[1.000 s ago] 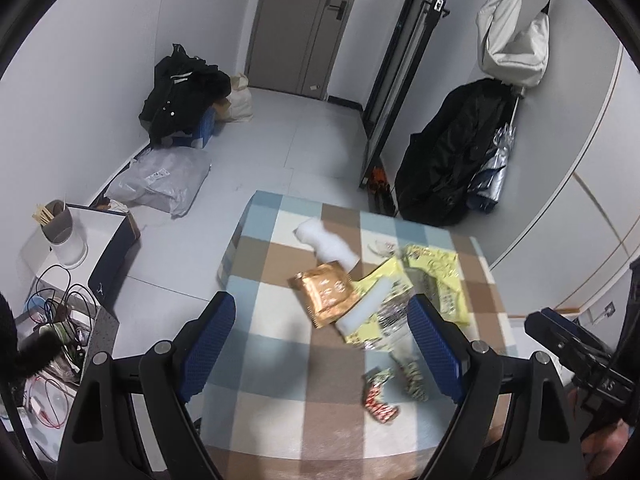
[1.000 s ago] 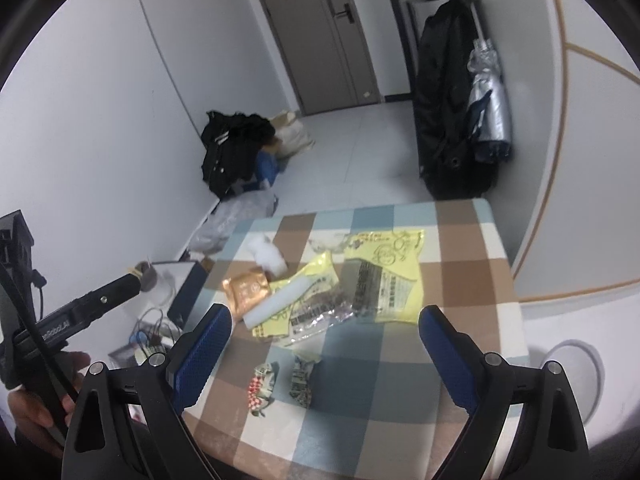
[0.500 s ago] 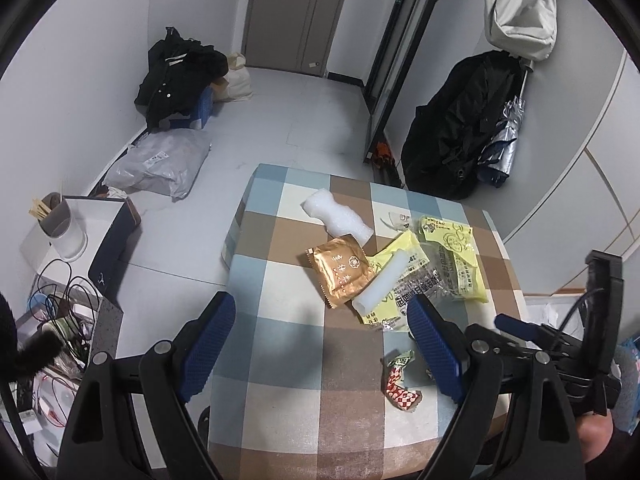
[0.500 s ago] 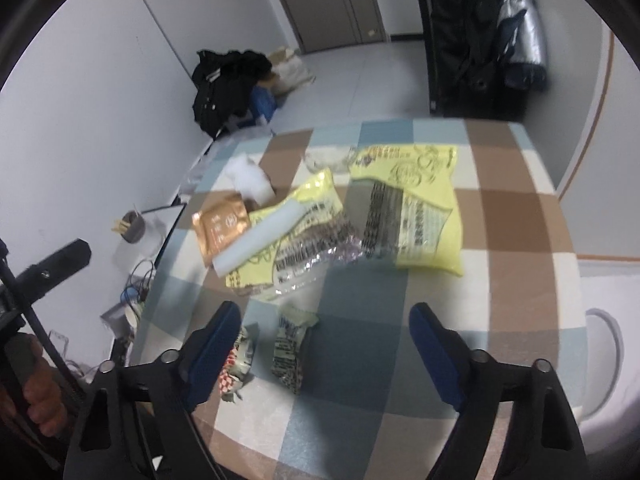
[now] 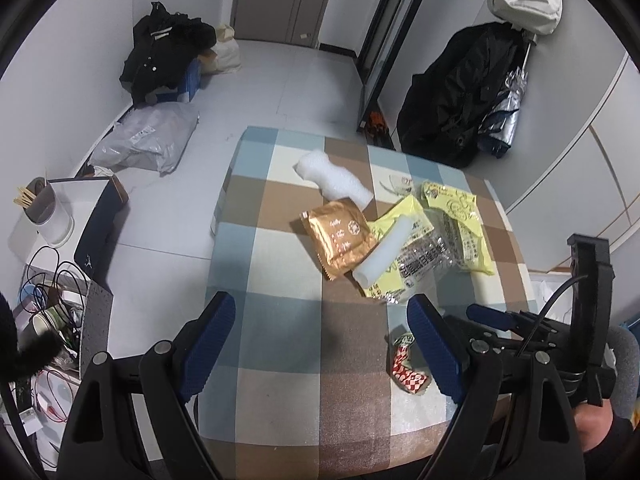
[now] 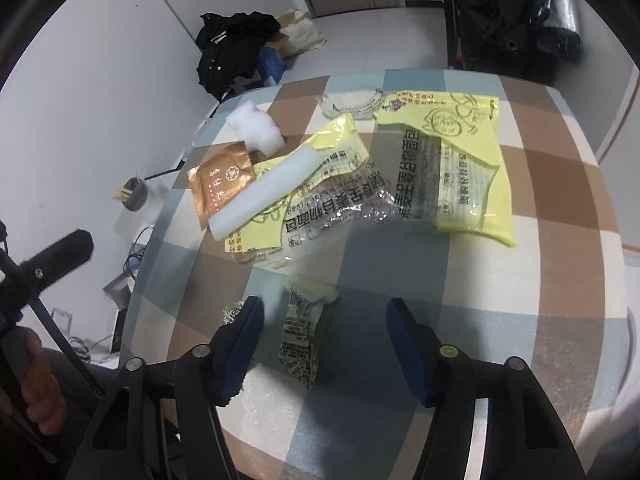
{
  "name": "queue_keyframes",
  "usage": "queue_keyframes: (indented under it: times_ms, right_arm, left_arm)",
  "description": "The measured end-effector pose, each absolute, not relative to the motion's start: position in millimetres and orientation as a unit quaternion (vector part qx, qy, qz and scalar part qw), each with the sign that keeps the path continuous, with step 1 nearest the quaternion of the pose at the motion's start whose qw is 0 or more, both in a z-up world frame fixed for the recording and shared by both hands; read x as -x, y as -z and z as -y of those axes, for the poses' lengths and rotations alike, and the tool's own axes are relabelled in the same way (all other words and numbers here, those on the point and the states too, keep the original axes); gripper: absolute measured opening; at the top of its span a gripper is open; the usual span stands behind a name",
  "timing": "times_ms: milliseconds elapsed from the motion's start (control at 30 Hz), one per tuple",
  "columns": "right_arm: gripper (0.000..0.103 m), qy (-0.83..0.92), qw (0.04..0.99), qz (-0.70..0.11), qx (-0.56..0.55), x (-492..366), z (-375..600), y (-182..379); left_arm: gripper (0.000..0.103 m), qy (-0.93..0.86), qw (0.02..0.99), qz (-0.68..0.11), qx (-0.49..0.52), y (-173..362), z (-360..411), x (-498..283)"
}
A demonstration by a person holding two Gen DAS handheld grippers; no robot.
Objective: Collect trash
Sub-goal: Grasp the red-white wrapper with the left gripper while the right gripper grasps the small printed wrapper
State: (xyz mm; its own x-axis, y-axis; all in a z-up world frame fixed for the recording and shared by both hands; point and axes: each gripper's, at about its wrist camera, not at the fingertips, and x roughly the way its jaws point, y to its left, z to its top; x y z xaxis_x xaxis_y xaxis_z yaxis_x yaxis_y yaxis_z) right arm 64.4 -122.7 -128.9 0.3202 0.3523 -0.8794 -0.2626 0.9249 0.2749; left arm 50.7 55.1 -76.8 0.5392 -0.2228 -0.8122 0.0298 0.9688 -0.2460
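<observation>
Wrapper time: my right hand-held gripper (image 6: 324,344) has dropped low over the table (image 6: 560,320), jaws closing around the small crumpled wrapper (image 6: 300,340) at the near edge, not pinching yet. Left hand-held gripper (image 5: 320,344) hangs wide open, empty.

Around you the room holds many things. A table with a blue, brown and cream checked cloth (image 5: 280,280) stands on the pale grey floor (image 5: 280,80). By the far wall you see a pile of black clothes (image 5: 164,48) and, nearer, a grey plastic bag (image 5: 148,140). On the left stands a white cup with wooden sticks (image 5: 44,212). At the right wall hangs a black coat (image 5: 452,92), a folded silver umbrella (image 5: 508,116) just beside it.
</observation>
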Motion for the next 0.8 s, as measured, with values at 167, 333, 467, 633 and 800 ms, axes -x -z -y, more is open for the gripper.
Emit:
queue_keyframes:
  times_ms: [167,333,467,633,800]
  right_arm:
    - [0.048,-0.199,0.809,-0.553,-0.024,-65.0,112.5,134.2]
    - [0.036,-0.205,0.811,-0.548,-0.010,-66.2,104.1,139.0]
    - [0.024,-0.207,0.811,-0.547,-0.006,-66.0,103.2,139.8]
    - [0.023,-0.204,0.818,-0.537,0.001,-60.7,104.7,134.6]
    - [0.023,-0.196,0.825,-0.530,-0.009,-59.4,117.3,127.4]
  left_arm:
    - [0.086,0.076,0.867,-0.482,0.095,81.2,-50.8,-52.5]
    - [0.086,0.070,0.866,-0.486,0.096,84.0,-52.4,-53.0]
    - [0.085,0.067,0.862,-0.492,0.101,86.9,-53.3,-55.0]
    - [0.086,0.070,0.860,-0.494,0.103,87.4,-49.3,-54.9]
    - [0.085,0.092,0.857,-0.499,0.090,87.7,-39.0,-54.3]
